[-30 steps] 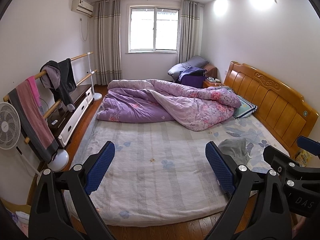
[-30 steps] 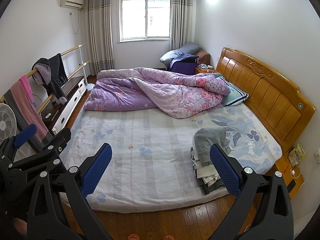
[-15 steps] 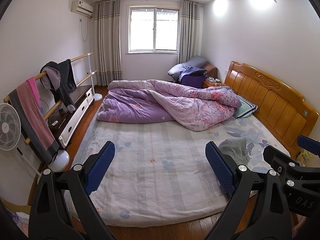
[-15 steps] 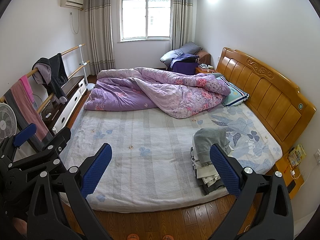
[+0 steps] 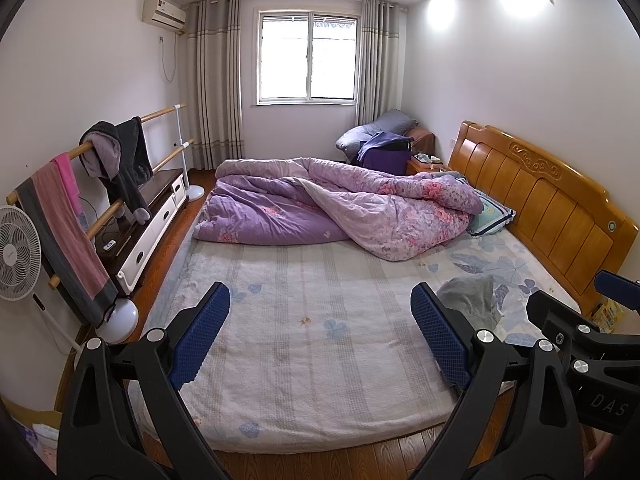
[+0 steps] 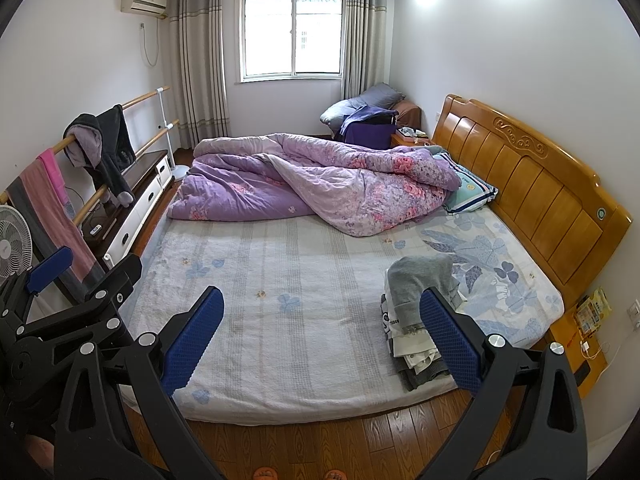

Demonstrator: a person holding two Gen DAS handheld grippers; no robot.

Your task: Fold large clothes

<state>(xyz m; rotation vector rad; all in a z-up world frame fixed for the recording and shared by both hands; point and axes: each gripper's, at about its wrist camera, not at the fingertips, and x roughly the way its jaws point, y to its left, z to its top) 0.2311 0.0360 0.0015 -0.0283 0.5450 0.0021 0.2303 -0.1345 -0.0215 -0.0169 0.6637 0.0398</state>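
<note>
Nothing moved | my left gripper (image 5: pixel 320 336) and right gripper (image 6: pixel 324 340) jaws released, empty | grey garment (image 6: pixel 420 284) on pile (image 6: pixel 412 344), near right of bed (image 6: pixel 280 320): soft, light, grab by an edge

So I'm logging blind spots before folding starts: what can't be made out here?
- Clothes stack: in the right view, the right tongs' finger covers its near side; item count unclear.
- Same stack, left view: only the grey top shows past the left tongs.
- Rack garments: bunched, types unclear.
</note>
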